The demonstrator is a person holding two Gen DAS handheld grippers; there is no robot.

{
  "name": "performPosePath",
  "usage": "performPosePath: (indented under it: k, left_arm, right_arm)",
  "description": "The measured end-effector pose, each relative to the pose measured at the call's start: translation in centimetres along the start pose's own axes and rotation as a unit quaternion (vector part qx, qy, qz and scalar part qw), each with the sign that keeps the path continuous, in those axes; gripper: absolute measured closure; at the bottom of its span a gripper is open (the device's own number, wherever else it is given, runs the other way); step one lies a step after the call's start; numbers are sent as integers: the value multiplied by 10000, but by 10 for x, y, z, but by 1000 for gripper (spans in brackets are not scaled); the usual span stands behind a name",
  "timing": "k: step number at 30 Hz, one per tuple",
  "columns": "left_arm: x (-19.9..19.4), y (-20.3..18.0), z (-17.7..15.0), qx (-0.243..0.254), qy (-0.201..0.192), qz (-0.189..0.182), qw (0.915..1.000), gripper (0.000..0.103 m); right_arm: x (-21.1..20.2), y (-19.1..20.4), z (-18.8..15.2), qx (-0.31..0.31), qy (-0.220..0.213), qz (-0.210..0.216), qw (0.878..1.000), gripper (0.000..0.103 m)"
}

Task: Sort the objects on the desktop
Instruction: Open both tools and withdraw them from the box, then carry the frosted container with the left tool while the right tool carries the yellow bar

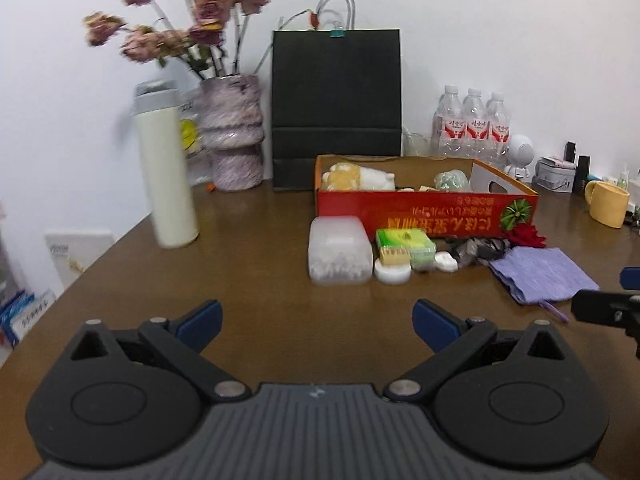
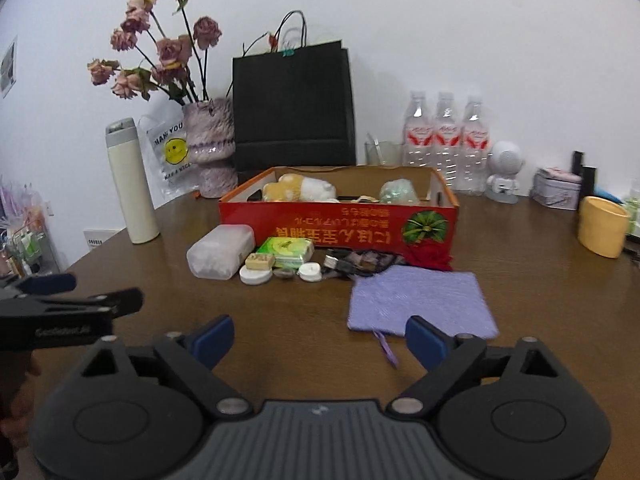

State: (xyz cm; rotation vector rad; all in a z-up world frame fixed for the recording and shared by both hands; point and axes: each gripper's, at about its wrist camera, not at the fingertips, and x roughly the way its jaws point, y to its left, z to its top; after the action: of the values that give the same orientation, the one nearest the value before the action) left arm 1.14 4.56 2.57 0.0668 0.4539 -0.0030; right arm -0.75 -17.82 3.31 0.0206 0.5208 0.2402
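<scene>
A red cardboard box [image 1: 424, 212] [image 2: 340, 224] stands mid-table, holding a plush toy [image 2: 304, 188] and a pale green item [image 2: 398, 194]. In front of it lie a frosted plastic case [image 1: 338, 256] [image 2: 220, 254], a green packet [image 1: 404, 240] [image 2: 286, 250], small white round tins [image 1: 392, 272] [image 2: 256, 276], a red fabric rose [image 2: 428, 256] and a purple cloth [image 1: 540, 274] [image 2: 420, 300]. My left gripper [image 1: 318, 320] hovers open over bare table short of the case. My right gripper [image 2: 320, 340] is open, nothing between its fingers, just short of the cloth's near edge.
Along the wall stand a cream flask [image 1: 166, 168], a vase of dried roses [image 1: 236, 132], a black paper bag [image 1: 336, 108], three water bottles [image 2: 446, 140], a small white figure [image 2: 504, 172] and a yellow mug [image 2: 602, 226]. A purple pen [image 2: 386, 348] lies by the cloth.
</scene>
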Motion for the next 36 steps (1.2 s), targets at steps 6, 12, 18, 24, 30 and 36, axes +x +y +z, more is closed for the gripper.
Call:
performPosePath:
  k: [6, 12, 18, 24, 30, 36]
  left_arm:
    - [73, -8, 26, 350, 207, -186, 9990, 7]
    - [132, -10, 41, 372, 354, -352, 9981, 13]
    - [158, -1, 39, 589, 691, -612, 9940, 35]
    - [140, 36, 33, 78, 737, -450, 9962, 35]
    - [113, 56, 30, -84, 656, -319, 9973, 36]
    - [89, 52, 28, -191, 486, -261, 9983, 36]
  right_arm:
    - [55, 7, 27, -185, 174, 24, 9997, 28]
    - [98, 15, 48, -377, 194, 333, 9985, 33]
    - [139, 30, 58, -593, 413, 500, 9961, 42]
    - [172, 55, 64, -716, 613, 591, 9938, 42]
    - [201, 75, 60, -568, 828, 310, 9945, 73]
    - [171, 78, 56, -701, 348, 223, 9967, 74]
